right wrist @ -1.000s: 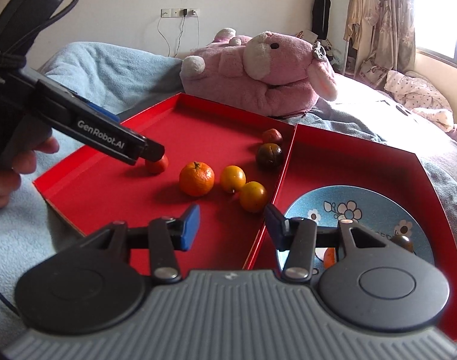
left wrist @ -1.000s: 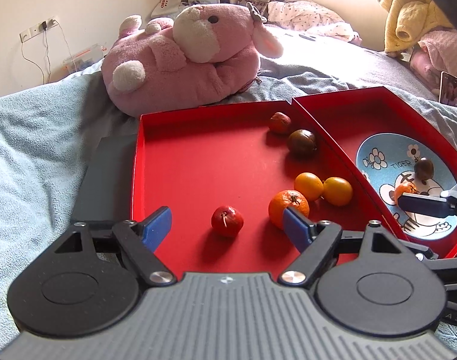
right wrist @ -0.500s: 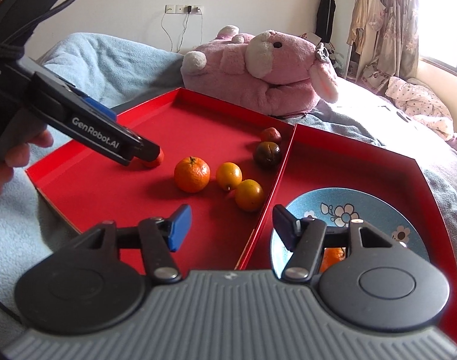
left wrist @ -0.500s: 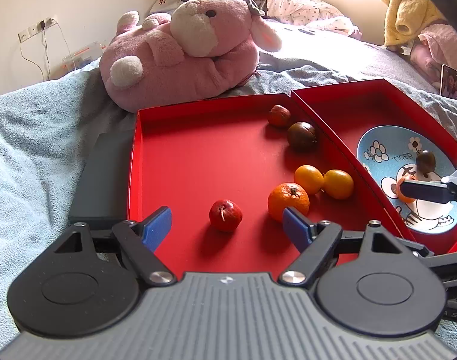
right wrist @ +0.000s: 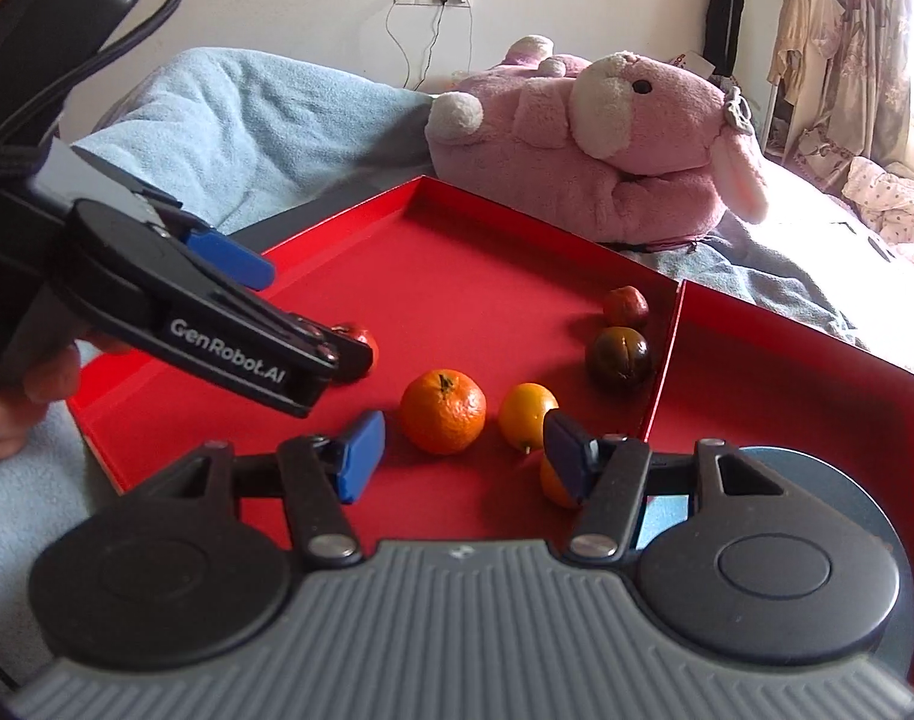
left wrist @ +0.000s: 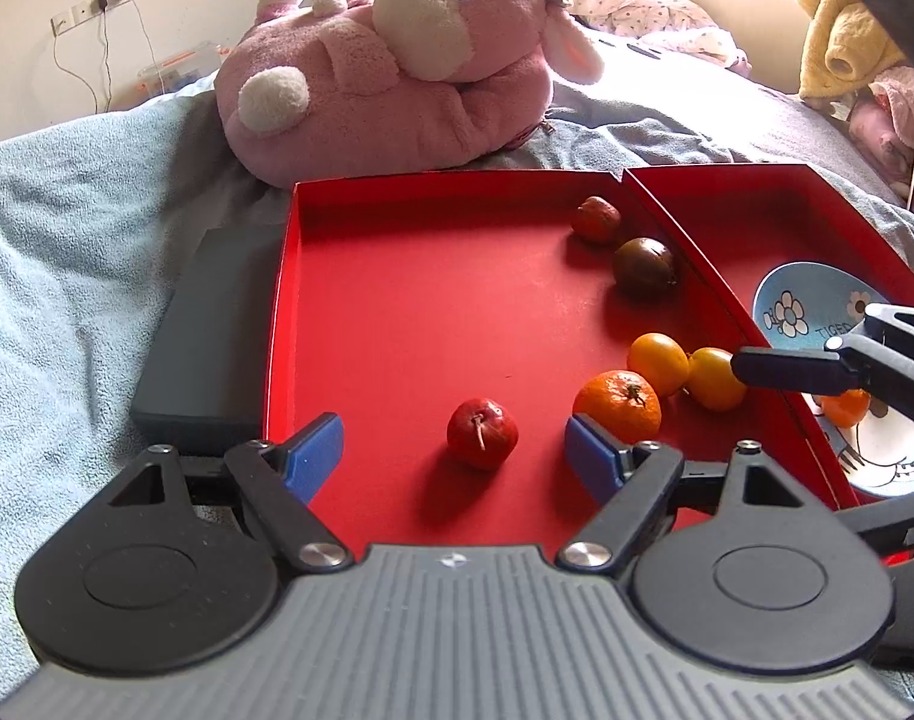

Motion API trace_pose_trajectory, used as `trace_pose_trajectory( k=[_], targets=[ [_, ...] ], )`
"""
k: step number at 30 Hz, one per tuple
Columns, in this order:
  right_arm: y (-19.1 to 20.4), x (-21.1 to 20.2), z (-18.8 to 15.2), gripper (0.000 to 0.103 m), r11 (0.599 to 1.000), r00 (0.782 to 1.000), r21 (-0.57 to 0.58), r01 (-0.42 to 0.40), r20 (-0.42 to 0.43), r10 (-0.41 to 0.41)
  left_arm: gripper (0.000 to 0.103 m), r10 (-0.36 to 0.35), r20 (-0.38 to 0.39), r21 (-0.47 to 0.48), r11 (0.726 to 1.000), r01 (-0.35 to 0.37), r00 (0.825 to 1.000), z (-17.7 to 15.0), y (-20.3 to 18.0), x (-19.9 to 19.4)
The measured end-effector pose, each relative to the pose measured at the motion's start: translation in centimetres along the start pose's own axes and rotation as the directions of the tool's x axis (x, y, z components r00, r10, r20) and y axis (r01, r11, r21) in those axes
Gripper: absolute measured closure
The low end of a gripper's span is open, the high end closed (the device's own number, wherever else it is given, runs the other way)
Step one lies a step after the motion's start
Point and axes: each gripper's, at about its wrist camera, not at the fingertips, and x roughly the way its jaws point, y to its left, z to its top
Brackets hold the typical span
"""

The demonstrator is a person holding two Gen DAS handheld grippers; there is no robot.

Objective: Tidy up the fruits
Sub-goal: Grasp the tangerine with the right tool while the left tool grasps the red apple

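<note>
Bedding first: a pale blue fleece blanket (left wrist: 66, 276) covers the bed, and a big pink plush animal (left wrist: 396, 66) lies on it at twelve o'clock of the boxes. Two shallow red cardboard tray-boxes sit side by side: the left red tray (left wrist: 432, 324) holds the loose fruit, the right red tray (left wrist: 775, 210) holds a pale blue round cartoon plate (left wrist: 787, 306). A flat dark grey slab (left wrist: 210, 336) lies against the left tray's nine o'clock wall.

Left gripper (left wrist: 453, 450) hangs over the near edge of the left tray, blue pads wide apart, nothing pressed, and a small red apple-like fruit (left wrist: 482, 433) sits on the tray floor just ahead between them. Right gripper (right wrist: 463, 450) reaches in from three o'clock, fingers parted and empty.

Fruit now! A bumpy orange mandarin (left wrist: 617, 407) sits at two o'clock of the red fruit. Two smooth yellow-orange citrus (left wrist: 659, 356), (left wrist: 713, 378) touch each other just beyond it. A dark purple-brown round fruit (left wrist: 644, 269) rests by the dividing wall, with a wrinkled dark red fruit (left wrist: 596, 218) at its eleven o'clock. One small orange fruit (left wrist: 845, 407) sits on the plate.
</note>
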Motion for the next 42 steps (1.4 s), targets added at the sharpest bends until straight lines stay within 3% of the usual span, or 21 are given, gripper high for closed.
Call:
trace_pose_trajectory(
  k=[5, 10, 19, 25, 33, 42],
  targets=[
    [0.5, 2.2, 0.4, 0.043, 1.000, 0.997, 0.005, -0.029, -0.068, 0.030, 0.021, -0.021, -0.022, 0.001, 1.000, 0.021, 1.000, 0.1, 0.2, 0.7],
    [0.3, 3.8, 0.6, 0.053, 0.998, 0.992, 0.027, -0.049, -0.113, 0.052, 0.041, -0.056, -0.072, 0.016, 0.998, 0.057, 0.996, 0.0, -0.1, 1.7],
    [-0.2, 4.9, 0.9, 0.057, 0.997, 0.990, 0.067, -0.050, -0.132, 0.058, 0.043, -0.073, -0.083, 0.007, 0.997, 0.074, 0.994, 0.4, 0.1, 3.1],
    [-0.1, 5.1, 1.1, 0.060, 0.997, 0.990, 0.067, -0.040, -0.134, 0.049, 0.068, -0.088, -0.078, 0.010, 0.996, 0.089, 0.993, 0.3, 0.0, 2.9],
    [0.2, 4.2, 0.7, 0.061, 0.994, 0.990, 0.097, -0.041, -0.129, 0.053, 0.068, -0.093, -0.056, -0.013, 0.996, 0.092, 0.994, 0.0, 0.2, 2.4],
    [1.6, 0.4, -1.0, 0.061, 0.998, 0.997, 0.068, -0.016, -0.074, 0.021, 0.068, -0.056, -0.010, -0.035, 0.998, 0.056, 0.998, -0.7, -0.1, 0.6]
  ],
)
